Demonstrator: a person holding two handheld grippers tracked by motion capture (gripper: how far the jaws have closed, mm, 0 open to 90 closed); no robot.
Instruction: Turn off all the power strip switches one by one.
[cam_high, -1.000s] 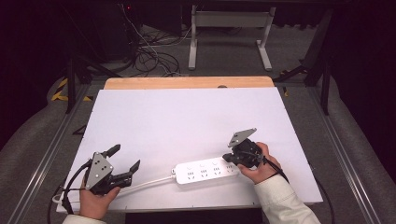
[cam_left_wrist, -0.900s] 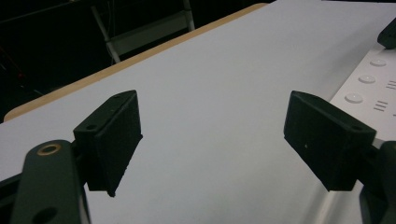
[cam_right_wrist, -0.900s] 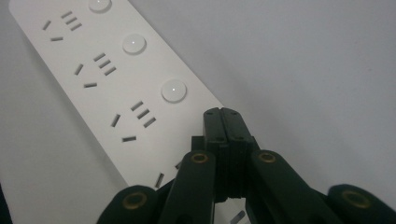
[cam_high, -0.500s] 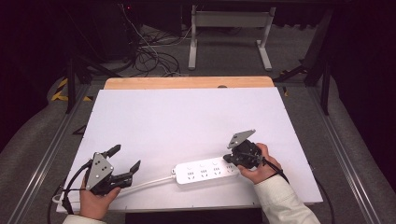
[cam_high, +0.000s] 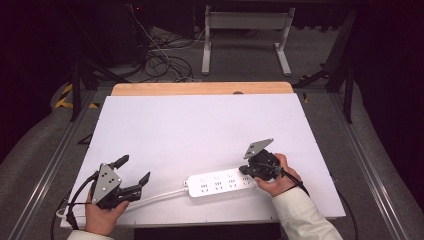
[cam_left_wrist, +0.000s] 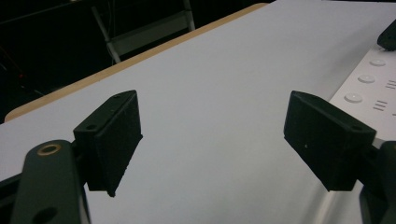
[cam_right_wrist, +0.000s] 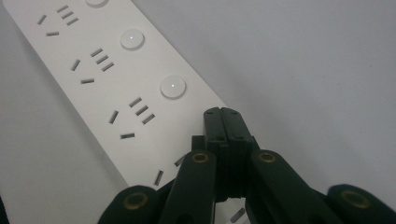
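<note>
A white power strip (cam_high: 219, 183) lies flat near the table's front edge, its white cord (cam_high: 160, 193) trailing left. My right gripper (cam_high: 246, 172) is shut, jaws pressed together with nothing between them, its tip over the strip's right end. In the right gripper view the closed gripper (cam_right_wrist: 221, 113) sits over the power strip (cam_right_wrist: 107, 79) beside the last round button (cam_right_wrist: 173, 87). My left gripper (cam_high: 133, 168) rests at the front left, open and empty, pointing toward the strip. In the left gripper view its pads (cam_left_wrist: 116, 133) stand wide apart, the power strip (cam_left_wrist: 369, 88) at the right edge.
A white sheet (cam_high: 200, 135) covers the table, with a wooden edge strip (cam_high: 200, 88) at the far side. Beyond it on the dark floor lie tangled cables (cam_high: 160, 60) and a white frame's legs (cam_high: 245, 35). Metal rails run along both table sides.
</note>
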